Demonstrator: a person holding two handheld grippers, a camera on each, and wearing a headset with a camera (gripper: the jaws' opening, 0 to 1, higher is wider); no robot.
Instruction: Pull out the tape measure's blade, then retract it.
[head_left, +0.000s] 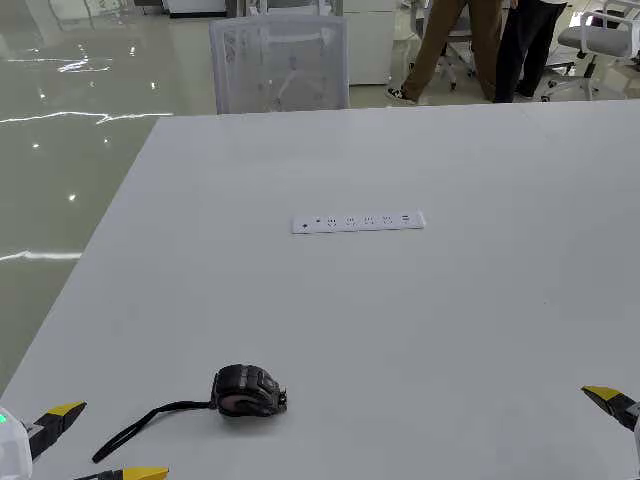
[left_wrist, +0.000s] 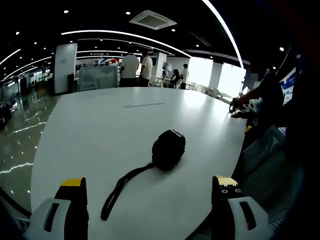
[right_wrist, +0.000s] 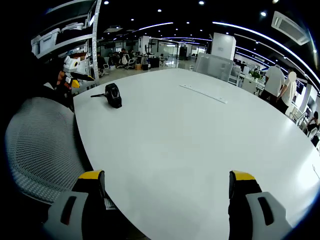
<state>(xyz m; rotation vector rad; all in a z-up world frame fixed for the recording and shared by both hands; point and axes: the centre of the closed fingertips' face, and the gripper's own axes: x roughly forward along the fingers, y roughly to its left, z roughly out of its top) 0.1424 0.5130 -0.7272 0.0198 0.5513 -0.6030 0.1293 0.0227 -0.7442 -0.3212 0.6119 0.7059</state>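
While left gripper (left_wrist: 150, 181) and right gripper (right_wrist: 167, 176) stand open, empty, a crooked grab may push the tape measure (head_left: 248, 391) away.

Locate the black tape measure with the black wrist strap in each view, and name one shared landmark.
Head view: black tape measure lower left, strap trailing left.
Left gripper view: tape measure at centre, ahead of the jaws.
Right gripper view: tape measure upper left, far off.
Shared landmark: long white power strip, mid-table.
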